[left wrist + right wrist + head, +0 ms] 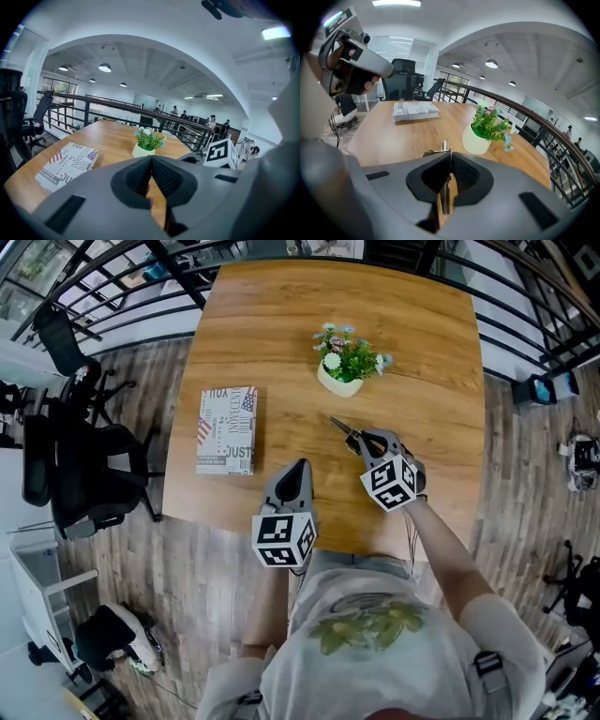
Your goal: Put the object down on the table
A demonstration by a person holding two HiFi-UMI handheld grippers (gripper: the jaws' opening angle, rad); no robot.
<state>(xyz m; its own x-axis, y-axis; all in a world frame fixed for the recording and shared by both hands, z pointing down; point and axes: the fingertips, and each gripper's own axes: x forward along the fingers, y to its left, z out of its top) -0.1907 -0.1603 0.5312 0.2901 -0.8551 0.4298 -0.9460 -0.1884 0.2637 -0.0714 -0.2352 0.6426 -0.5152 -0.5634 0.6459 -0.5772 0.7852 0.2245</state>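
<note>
My right gripper [361, 439] is shut on a slim metal tool [341, 426] whose tip sticks out ahead of the jaws, pointing at the potted plant [343, 360]. In the right gripper view the tool [445, 146] runs as a thin metal bar between the pressed pads, just above the wooden table [389, 136]. My left gripper [298, 465] hovers over the near table edge, to the left of the right one. Its jaws are shut with nothing between them [151, 159].
A book with a printed cover [227, 430] lies on the table's left part. The white pot with green leaves and small flowers [482, 131] stands mid-table, ahead of the tool. Black railings [112, 277] run round the table and office chairs [84, 465] stand at the left.
</note>
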